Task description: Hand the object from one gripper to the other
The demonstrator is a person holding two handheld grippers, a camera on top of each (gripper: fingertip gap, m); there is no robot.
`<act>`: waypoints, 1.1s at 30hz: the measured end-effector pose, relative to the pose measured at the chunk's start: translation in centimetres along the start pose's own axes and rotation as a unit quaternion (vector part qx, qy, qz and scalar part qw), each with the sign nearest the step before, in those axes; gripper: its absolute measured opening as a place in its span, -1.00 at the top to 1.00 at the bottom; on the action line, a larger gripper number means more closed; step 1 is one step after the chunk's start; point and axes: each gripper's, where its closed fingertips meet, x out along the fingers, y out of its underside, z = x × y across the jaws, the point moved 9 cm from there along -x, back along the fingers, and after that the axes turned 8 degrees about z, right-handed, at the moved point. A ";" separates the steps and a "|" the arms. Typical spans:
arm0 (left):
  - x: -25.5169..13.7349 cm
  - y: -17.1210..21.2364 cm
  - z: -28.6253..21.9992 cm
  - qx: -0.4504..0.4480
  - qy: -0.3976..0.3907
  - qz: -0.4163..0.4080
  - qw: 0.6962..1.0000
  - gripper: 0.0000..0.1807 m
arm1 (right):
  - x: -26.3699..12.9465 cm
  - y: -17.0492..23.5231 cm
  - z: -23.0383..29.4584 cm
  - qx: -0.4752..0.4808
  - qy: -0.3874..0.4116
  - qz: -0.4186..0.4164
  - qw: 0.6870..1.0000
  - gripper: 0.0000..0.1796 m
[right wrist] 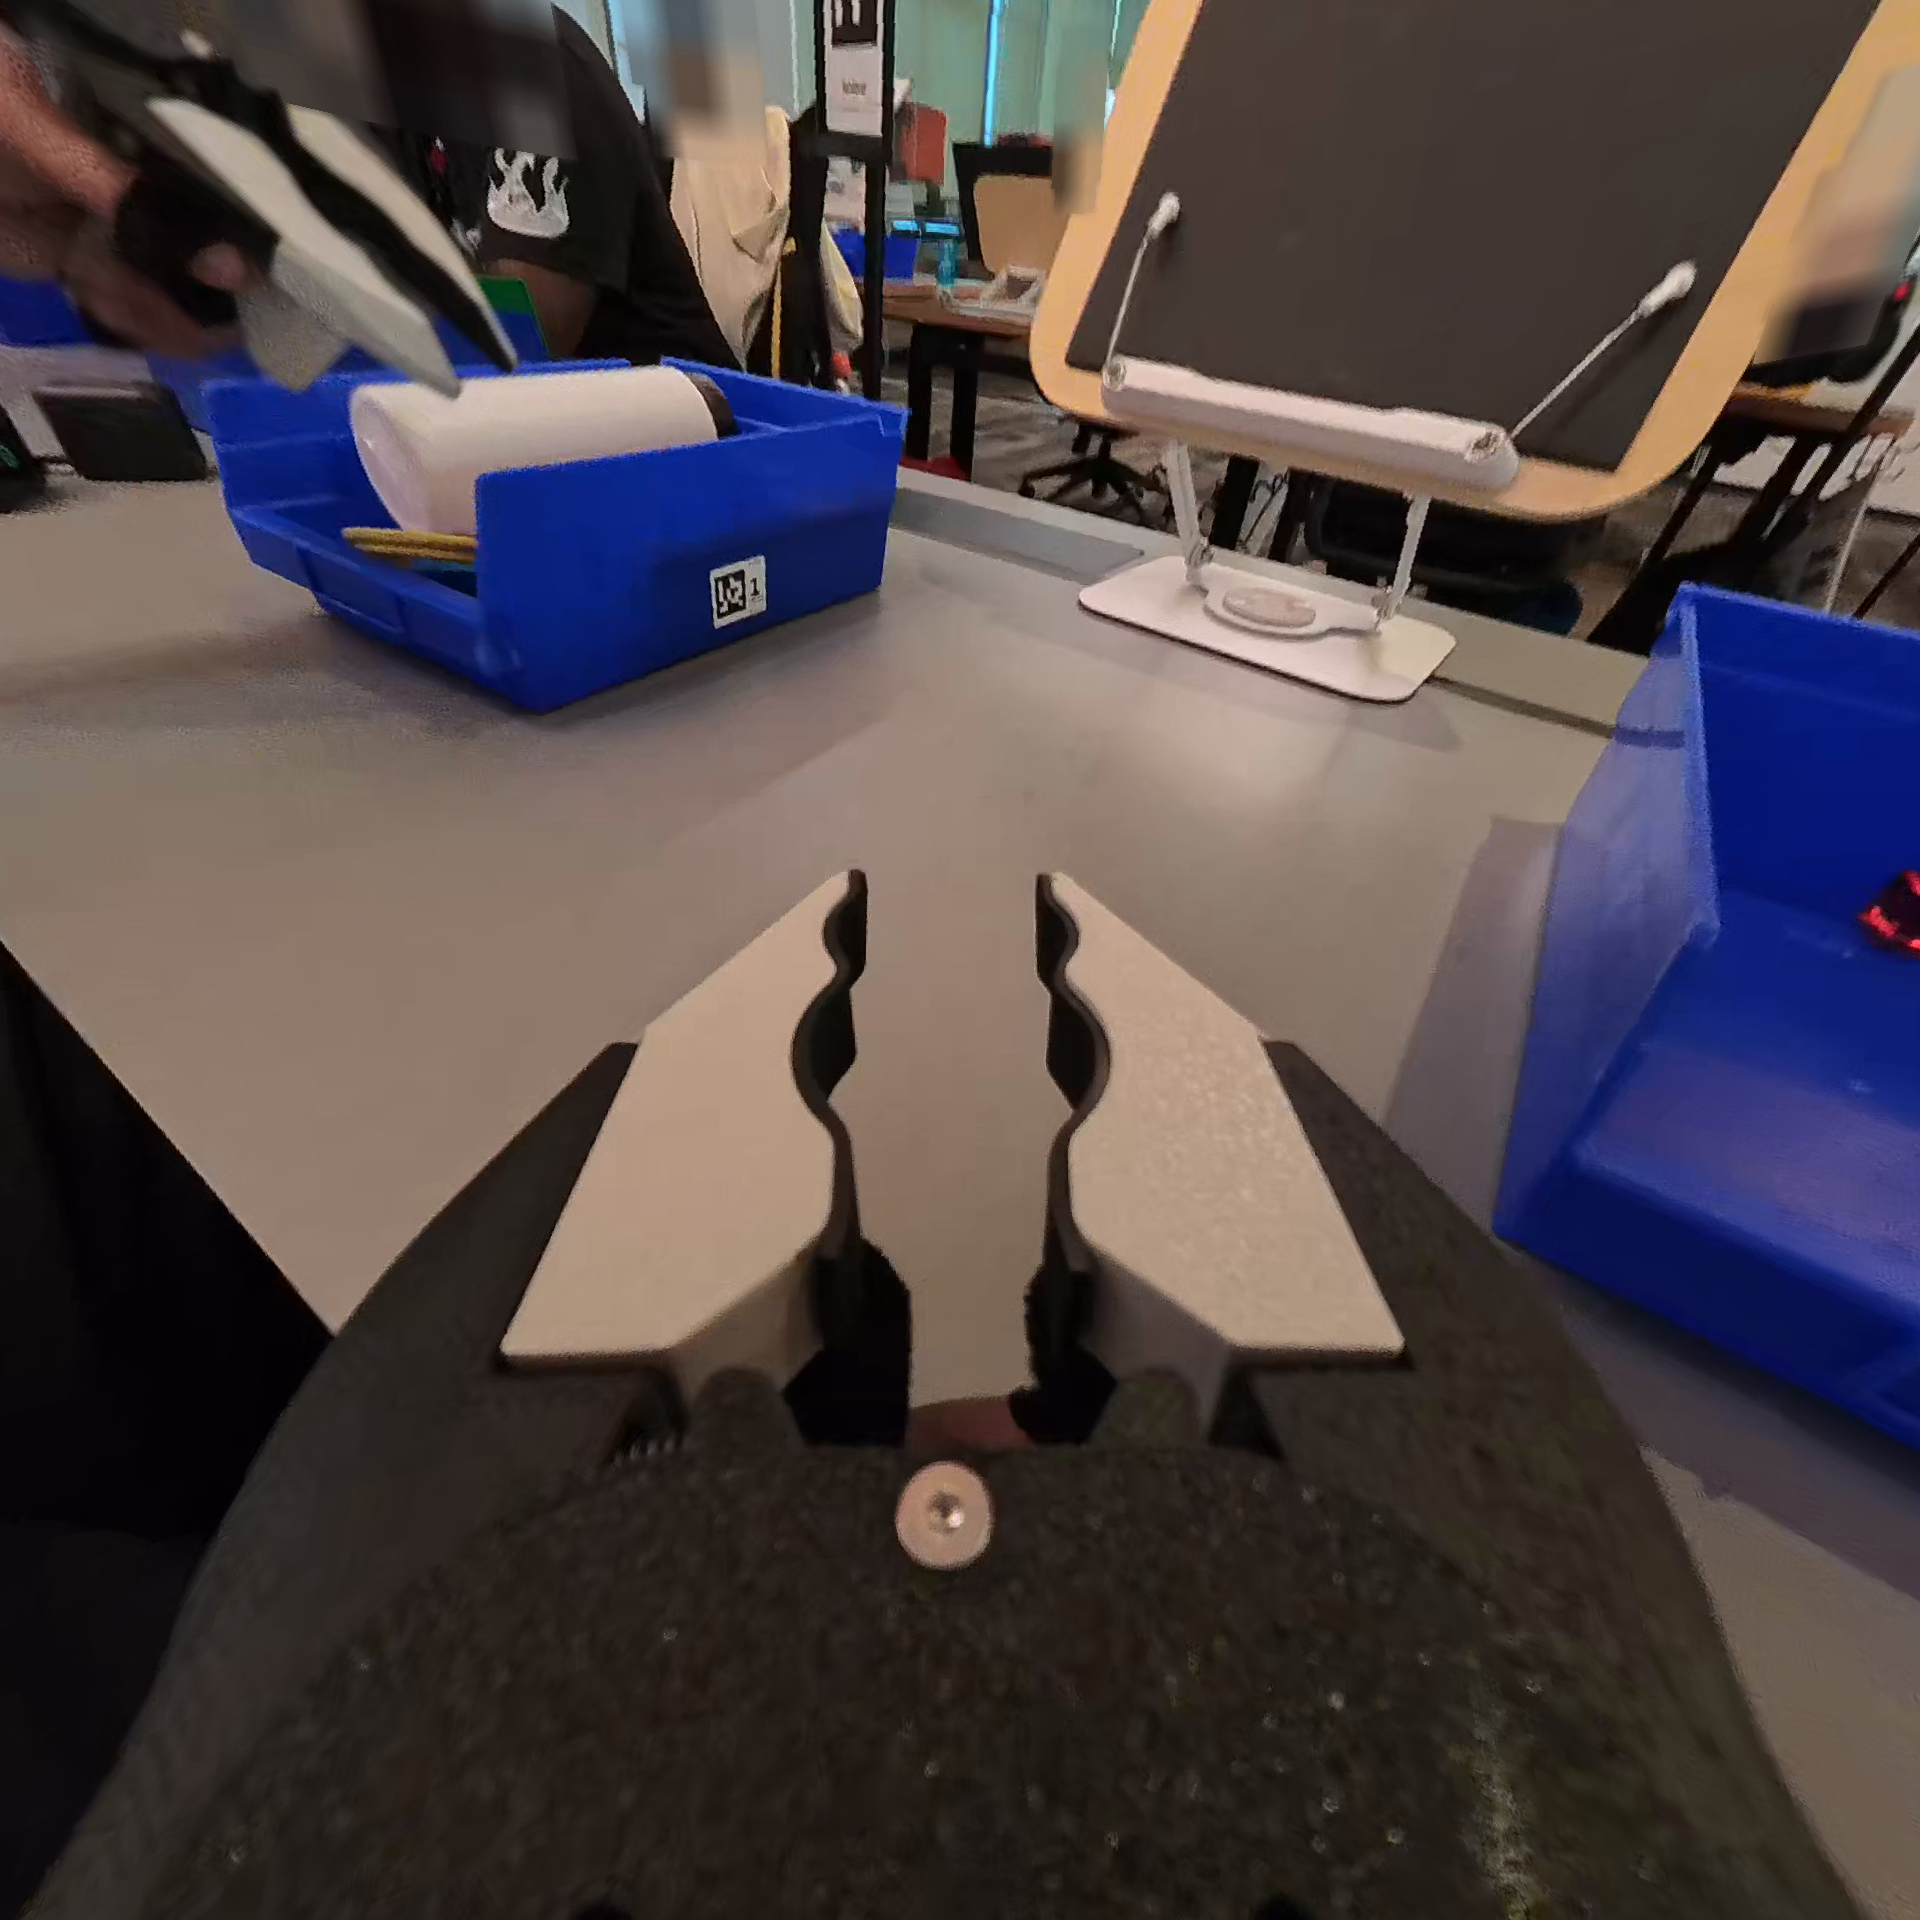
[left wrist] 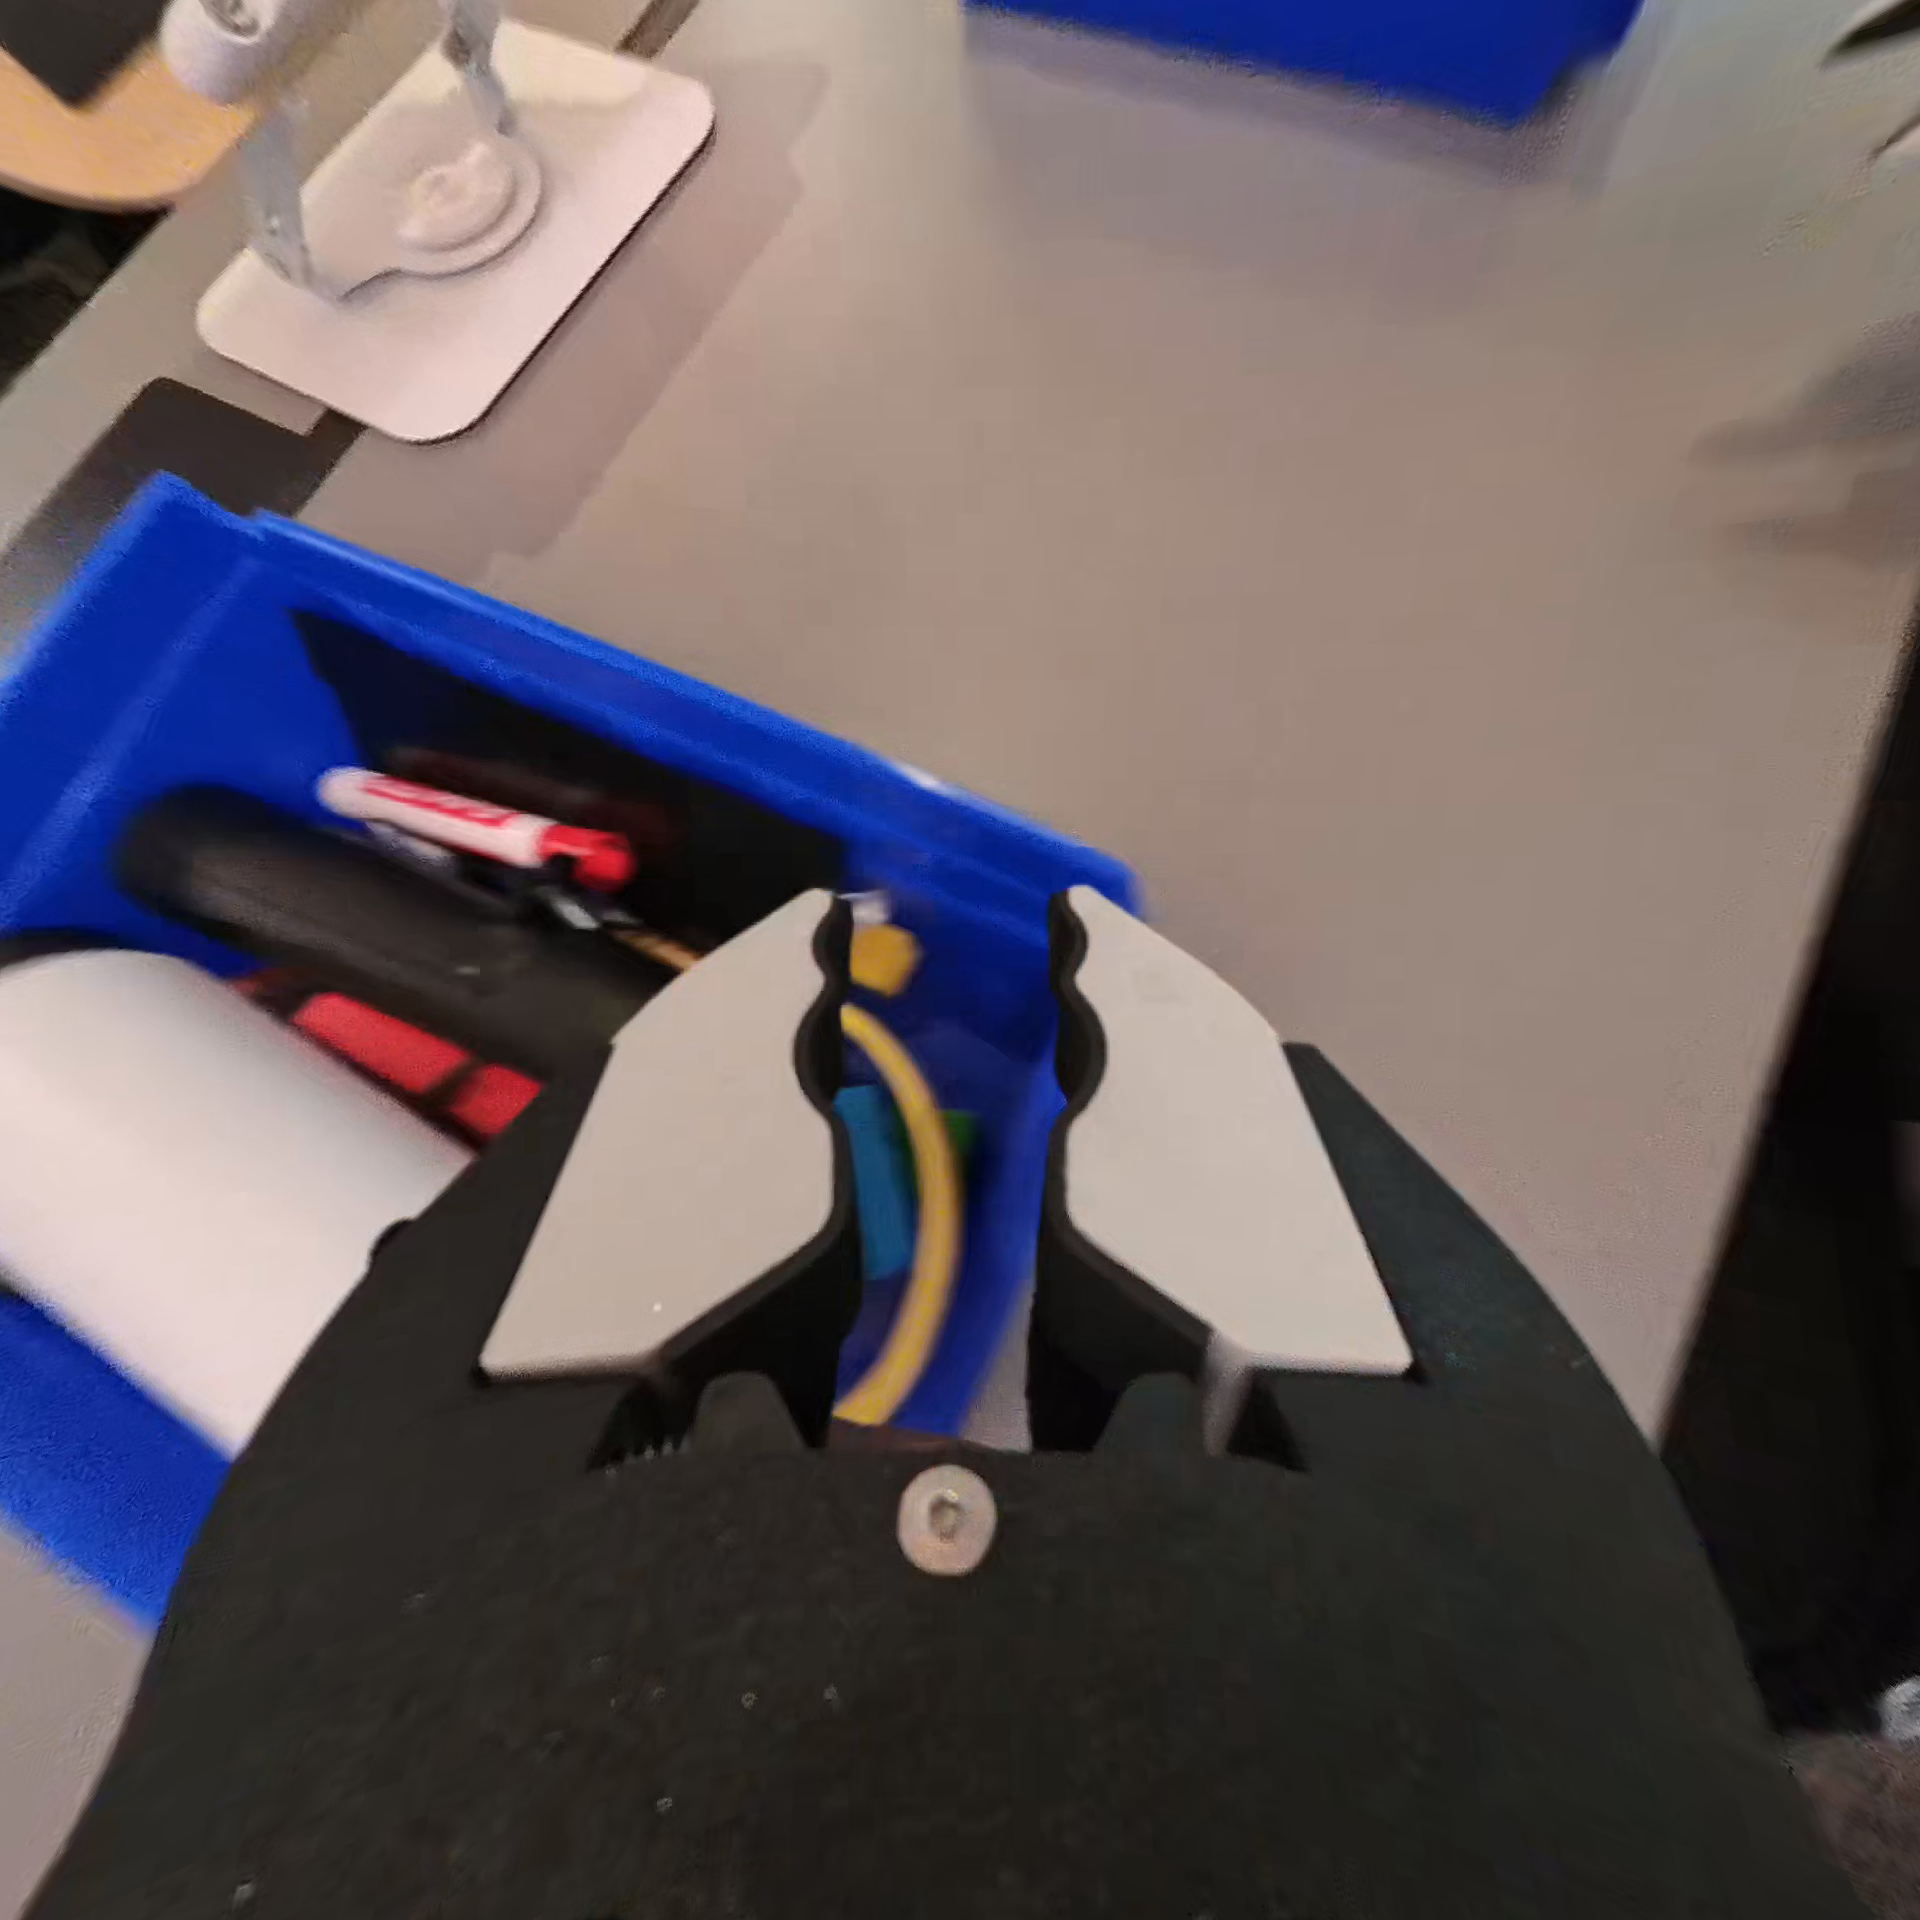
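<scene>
My left gripper [left wrist: 945,914] is open and empty, hovering over the near right corner of a blue bin [left wrist: 727,717]. Between its fingers I see a yellow cable loop [left wrist: 930,1195], a teal block [left wrist: 873,1184] and a small yellow piece [left wrist: 883,956] in the bin. The bin also holds a white roll [left wrist: 177,1164], a red-and-white tube [left wrist: 468,821] and a red item [left wrist: 416,1060]. My right gripper [right wrist: 951,894] is open and empty above the grey table [right wrist: 935,779]. In the right wrist view the left gripper [right wrist: 457,364] hangs over that bin [right wrist: 623,551], at the white roll [right wrist: 540,436].
A second blue bin [right wrist: 1714,1039] stands at the right with a red item [right wrist: 1896,914] inside. A tilted board on a white stand [right wrist: 1278,613] is at the back; its base shows in the left wrist view [left wrist: 447,260]. A person stands behind the table. The grippers' ends are close to 30 cm from one another.
</scene>
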 end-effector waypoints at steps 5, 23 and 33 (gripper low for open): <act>3.5 -1.7 7.0 0.105 -0.059 0.165 0.979 0.56 | 0.2 0.4 -0.3 0.018 -0.005 0.019 1.000 0.64; 8.5 -1.8 10.2 0.220 -0.071 0.275 0.933 0.83 | 0.7 1.0 -1.1 0.090 -0.037 0.039 0.994 0.64; 0.0 -5.3 1.1 0.088 -0.137 -0.060 0.985 0.84 | 1.3 0.7 0.6 0.106 -0.111 0.034 0.988 0.64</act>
